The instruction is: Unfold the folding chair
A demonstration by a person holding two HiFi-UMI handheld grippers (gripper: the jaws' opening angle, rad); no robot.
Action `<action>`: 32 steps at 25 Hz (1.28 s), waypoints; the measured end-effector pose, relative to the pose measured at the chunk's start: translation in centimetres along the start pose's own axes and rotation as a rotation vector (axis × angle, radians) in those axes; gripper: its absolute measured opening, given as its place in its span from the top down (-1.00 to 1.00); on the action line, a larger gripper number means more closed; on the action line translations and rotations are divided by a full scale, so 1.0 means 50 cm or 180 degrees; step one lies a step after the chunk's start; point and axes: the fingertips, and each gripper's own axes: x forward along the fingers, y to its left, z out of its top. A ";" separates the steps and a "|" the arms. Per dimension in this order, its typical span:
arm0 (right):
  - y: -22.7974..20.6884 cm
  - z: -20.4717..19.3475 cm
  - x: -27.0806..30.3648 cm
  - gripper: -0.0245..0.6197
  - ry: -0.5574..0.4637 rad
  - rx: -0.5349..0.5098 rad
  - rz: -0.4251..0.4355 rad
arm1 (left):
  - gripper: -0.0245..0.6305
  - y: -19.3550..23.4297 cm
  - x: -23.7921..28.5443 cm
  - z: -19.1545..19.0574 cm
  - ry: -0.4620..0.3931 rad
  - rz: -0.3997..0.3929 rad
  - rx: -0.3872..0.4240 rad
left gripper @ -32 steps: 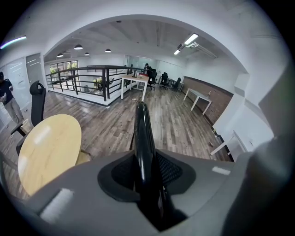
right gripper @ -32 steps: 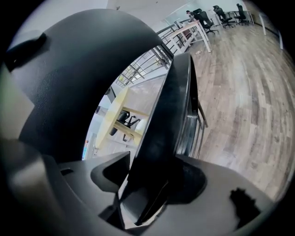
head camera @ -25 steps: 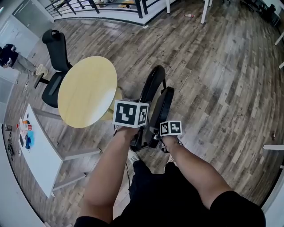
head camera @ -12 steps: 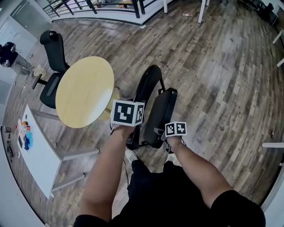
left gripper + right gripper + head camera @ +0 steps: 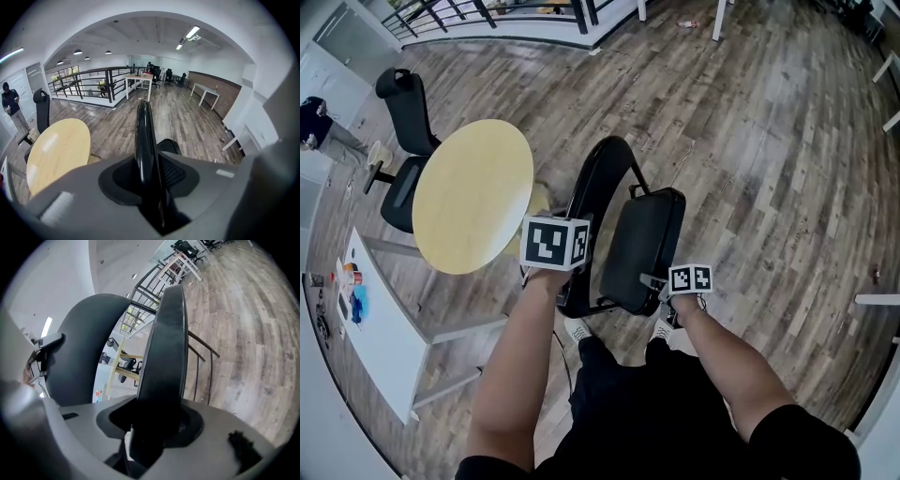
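Observation:
The black folding chair stands on the wood floor just ahead of my legs. Its looped backrest frame [image 5: 598, 178] is on the left and its padded seat [image 5: 643, 246] is swung out to the right, leaving a gap between them. My left gripper [image 5: 566, 283] is shut on the frame's glossy black tube [image 5: 144, 140], which runs up between its jaws. My right gripper [image 5: 662, 285] holds the near edge of the seat [image 5: 165, 348], and its jaws are closing on that edge. The chair's legs are hidden below the seat.
A round pale-wood table [image 5: 473, 192] stands close to the chair's left, with a black office chair [image 5: 405, 112] behind it. A white desk [image 5: 380, 328] lies at the left edge. A person [image 5: 313, 120] stands far left; a railing [image 5: 487, 13] runs behind.
The seat has swung out to the right, away from the backrest frame. My right gripper moved right and down with it. The left gripper shifted slightly left with the frame.

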 end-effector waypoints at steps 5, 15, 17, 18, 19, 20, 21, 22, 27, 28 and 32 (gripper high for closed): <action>-0.049 -0.009 -0.021 0.39 -0.0019 0.0122 0.0004 | 0.57 0.012 0.013 -0.011 -0.0012 -0.0058 -0.0038; -0.139 -0.021 -0.048 0.39 -0.0091 0.0399 -0.0084 | 0.57 0.035 0.038 -0.032 0.0020 -0.0172 -0.0114; -0.159 -0.024 -0.052 0.39 -0.0111 0.0465 -0.0088 | 0.57 0.041 0.044 -0.038 0.0038 -0.0234 -0.0151; -0.167 -0.026 -0.054 0.39 -0.0114 0.0487 -0.0078 | 0.58 0.045 0.046 -0.040 0.0043 -0.0262 -0.0167; -0.174 -0.027 -0.056 0.39 -0.0114 0.0500 -0.0067 | 0.58 0.049 0.049 -0.042 0.0045 -0.0284 -0.0182; -0.182 -0.028 -0.058 0.39 -0.0113 0.0508 -0.0060 | 0.58 0.055 0.051 -0.043 0.0043 -0.0303 -0.0197; -0.191 -0.029 -0.060 0.39 -0.0113 0.0515 -0.0057 | 0.58 0.060 0.054 -0.045 0.0040 -0.0320 -0.0214; -0.201 -0.031 -0.063 0.39 -0.0114 0.0527 -0.0056 | 0.58 0.065 0.057 -0.048 0.0038 -0.0337 -0.0228; -0.246 -0.047 -0.070 0.36 -0.0133 0.0575 -0.0042 | 0.57 0.095 0.071 -0.066 0.0039 -0.0410 -0.0283; -0.257 -0.048 -0.071 0.35 -0.0140 0.0578 -0.0038 | 0.57 0.100 0.075 -0.070 0.0031 -0.0436 -0.0302; -0.297 -0.047 -0.082 0.33 -0.0175 0.0581 0.0072 | 0.58 0.115 0.091 -0.076 -0.0001 -0.0563 -0.0379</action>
